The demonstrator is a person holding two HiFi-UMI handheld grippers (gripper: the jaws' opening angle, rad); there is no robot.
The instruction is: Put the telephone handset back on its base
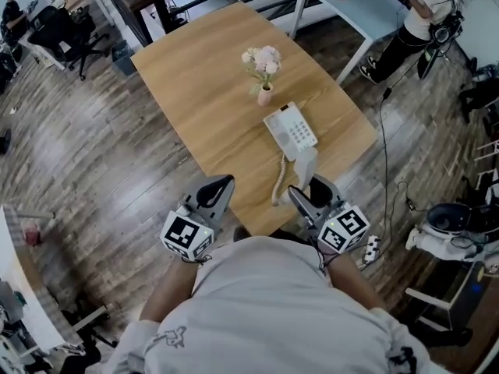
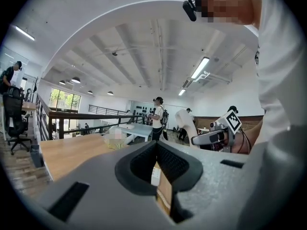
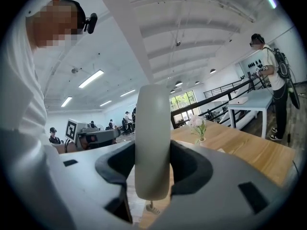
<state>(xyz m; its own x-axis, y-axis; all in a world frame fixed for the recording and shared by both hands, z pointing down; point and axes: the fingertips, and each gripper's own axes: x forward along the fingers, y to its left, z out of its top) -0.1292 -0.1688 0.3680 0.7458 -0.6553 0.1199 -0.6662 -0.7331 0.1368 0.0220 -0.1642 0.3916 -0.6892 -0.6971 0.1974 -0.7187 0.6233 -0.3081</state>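
Handset (image 3: 152, 128) clamped in right tool (image 3: 153, 178), left tool (image 2: 157, 174) closed, empty

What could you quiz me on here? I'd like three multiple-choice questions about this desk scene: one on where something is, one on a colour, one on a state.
1. Where does the flower vase stand?
A. On the table, beyond the telephone base from the person
B. On top of the telephone base
C. Between a gripper's jaws

2. What colour is the telephone base?
A. Black
B. White
C. Red

3. What state is the handset in?
A. Resting on the telephone base
B. Lying loose on the table
C. Clamped in the right gripper, off the telephone base

Answers:
1. A, since the head view shows the vase on the wood, farther out than the phone.
2. B, since the keypad body is plainly white.
3. C, since the right gripper view shows its jaws closed on the white handset.
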